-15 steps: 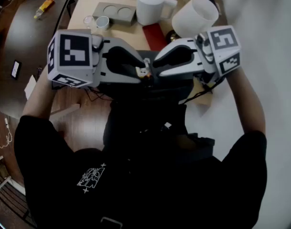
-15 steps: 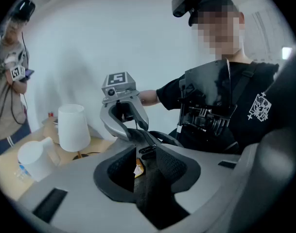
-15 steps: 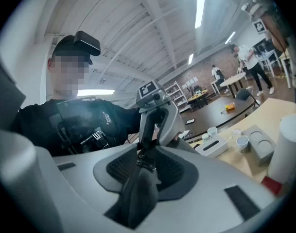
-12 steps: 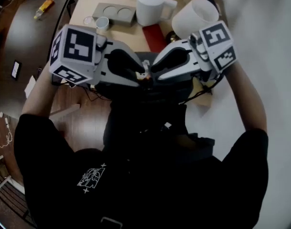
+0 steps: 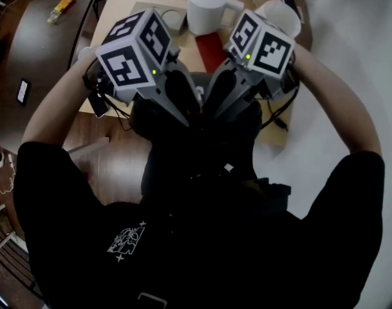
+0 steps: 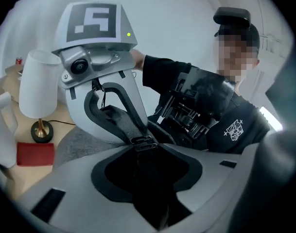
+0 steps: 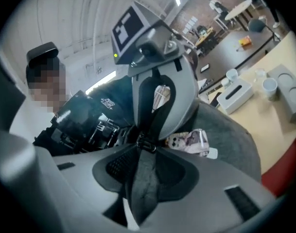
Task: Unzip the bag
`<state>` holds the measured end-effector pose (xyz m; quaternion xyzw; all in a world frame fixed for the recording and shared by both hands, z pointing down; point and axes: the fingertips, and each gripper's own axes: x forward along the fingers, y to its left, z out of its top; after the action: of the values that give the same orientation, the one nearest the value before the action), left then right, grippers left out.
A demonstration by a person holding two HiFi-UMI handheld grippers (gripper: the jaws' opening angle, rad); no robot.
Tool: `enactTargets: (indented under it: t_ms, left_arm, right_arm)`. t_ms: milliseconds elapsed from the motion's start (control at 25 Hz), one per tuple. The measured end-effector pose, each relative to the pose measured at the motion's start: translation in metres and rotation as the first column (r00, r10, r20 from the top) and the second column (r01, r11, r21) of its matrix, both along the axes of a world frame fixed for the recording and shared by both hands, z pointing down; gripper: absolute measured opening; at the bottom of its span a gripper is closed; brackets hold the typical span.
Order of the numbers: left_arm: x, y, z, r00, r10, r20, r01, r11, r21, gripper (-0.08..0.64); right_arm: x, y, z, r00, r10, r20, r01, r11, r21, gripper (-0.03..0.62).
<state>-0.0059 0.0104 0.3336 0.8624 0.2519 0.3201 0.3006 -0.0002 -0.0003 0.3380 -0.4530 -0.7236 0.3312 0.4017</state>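
Pinching bag (image 7: 228, 130) with both tongs: your left gripper (image 6: 143, 143) is clamped on dark strip of it, your right gripper (image 7: 145, 144) on grey fold. Tips meet at small metal piece (image 7: 150, 147). Bag sits at table (image 5: 121, 8) edge, just before your chest; white jug (image 5: 205, 8) and red pad (image 5: 212, 50) lie beyond.

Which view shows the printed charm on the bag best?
Right gripper view: the printed charm sits unobstructed on the grey bag. The head view and the left gripper view don't show it.
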Motion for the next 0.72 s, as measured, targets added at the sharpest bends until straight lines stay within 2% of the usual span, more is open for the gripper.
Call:
enactTargets:
  t_ms: [120, 240, 360, 400, 720]
  left_arm:
    - [0.000, 0.001, 0.006, 0.998, 0.047, 0.046, -0.045, 0.998, -0.033, 0.156]
    - [-0.001, 0.002, 0.008, 0.994, 0.085, 0.068, -0.078, 0.993, -0.089, 0.156]
    - [-0.001, 0.003, 0.009, 0.992, 0.105, 0.070, -0.096, 0.987, -0.128, 0.156]
    - [0.000, 0.003, 0.008, 0.992, 0.109, 0.064, -0.100, 0.986, -0.135, 0.156]
    - [0.008, 0.014, 0.002, 0.986, 0.165, 0.017, -0.159, 0.970, -0.186, 0.156]
  right_arm:
    - [-0.004, 0.004, 0.003, 0.996, -0.058, -0.062, 0.056, 0.998, -0.033, 0.155]
    - [-0.004, 0.007, 0.001, 0.992, -0.112, -0.060, 0.110, 0.993, -0.047, 0.151]
    - [0.000, 0.007, -0.013, 0.992, -0.127, 0.000, 0.126, 0.990, -0.061, 0.088]
    - [0.000, 0.006, -0.017, 0.992, -0.122, 0.017, 0.122, 0.990, -0.065, 0.042]
    - [0.006, 0.021, -0.012, 0.994, -0.108, 0.034, 0.109, 0.993, -0.044, 0.069]
